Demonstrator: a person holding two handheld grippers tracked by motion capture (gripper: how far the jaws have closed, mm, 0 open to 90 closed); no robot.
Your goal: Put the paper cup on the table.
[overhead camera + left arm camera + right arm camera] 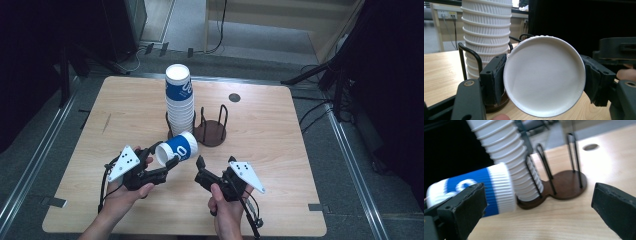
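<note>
Now we pinch the cup sideways in our left claw, its axis pointing far-right toward the stack, our right claw spread nearby.

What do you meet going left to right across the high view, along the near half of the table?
Left gripper, shut on the base end of a blue-and-white paper cup lying sideways → right gripper, jaws open and empty.
</note>
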